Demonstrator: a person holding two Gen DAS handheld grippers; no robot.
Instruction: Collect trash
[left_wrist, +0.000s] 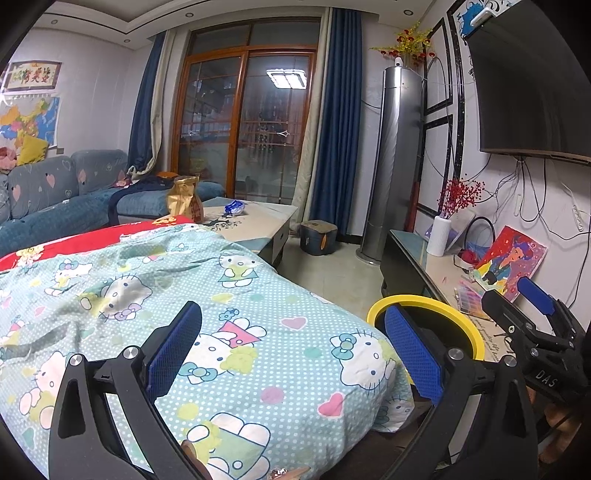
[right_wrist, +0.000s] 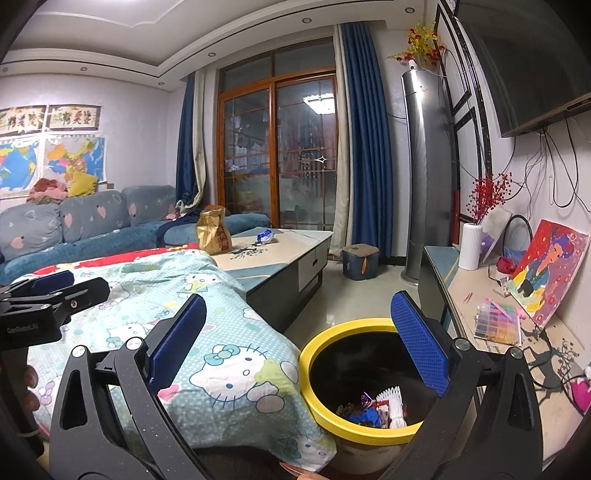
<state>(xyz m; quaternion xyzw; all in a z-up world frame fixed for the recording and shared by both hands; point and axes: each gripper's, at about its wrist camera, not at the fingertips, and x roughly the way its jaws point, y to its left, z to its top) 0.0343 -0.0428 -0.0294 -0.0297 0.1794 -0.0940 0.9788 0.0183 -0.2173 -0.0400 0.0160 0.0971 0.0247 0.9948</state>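
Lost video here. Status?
Left gripper open, empty. Right gripper open over bin. Wrapper and bag remain on table.

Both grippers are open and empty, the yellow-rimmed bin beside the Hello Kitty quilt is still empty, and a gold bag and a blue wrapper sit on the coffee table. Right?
Not quite: the yellow-rimmed bin is not empty. The right wrist view shows wrappers and white plastic pieces in its bottom. The rest holds: left gripper and right gripper are open and empty, and the gold bag and blue wrapper sit on the coffee table.
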